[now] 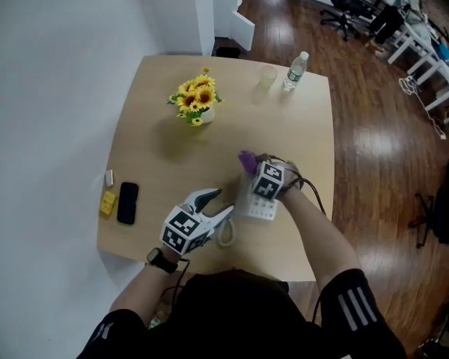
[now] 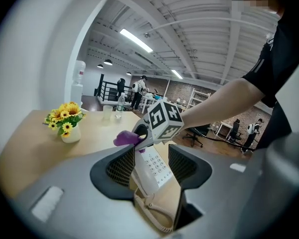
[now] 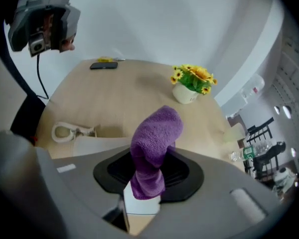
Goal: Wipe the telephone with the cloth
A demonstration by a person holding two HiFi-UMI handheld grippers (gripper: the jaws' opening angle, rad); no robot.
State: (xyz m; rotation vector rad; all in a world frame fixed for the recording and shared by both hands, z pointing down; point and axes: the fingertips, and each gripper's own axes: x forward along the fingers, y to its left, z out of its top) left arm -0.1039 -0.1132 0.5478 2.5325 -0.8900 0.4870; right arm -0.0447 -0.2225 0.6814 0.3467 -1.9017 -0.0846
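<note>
Currently mid-wipe, by the look of it. Right gripper point(image 3: 148, 174) is clamped on a purple cloth point(image 3: 157, 133), which bunches up out of the jaws. In the head view it sits over the far end of the white telephone point(image 1: 260, 206), at the near middle of the wooden surface point(image 1: 157, 148).

Left gripper point(image 1: 215, 205) has its jaws apart. In the left gripper view the telephone's near end and keypad show in the gap. Whether either jaw touches the body, cannot tell. It looks placed to steady the unit. The coiled cord point(image 2: 157, 217) trails off the near end toward the surface edge.

Judgement: the wiping step is in hand, with the cloth at the top of the telephone and the keypad not yet covered. The next move calls for drawing the cloth down across the keys with light pressure, the left gripper bracing the body so it does not slide.

Sunflower pot point(image 1: 197, 103) and smartphone point(image 1: 127, 202) are well apart from the work.
</note>
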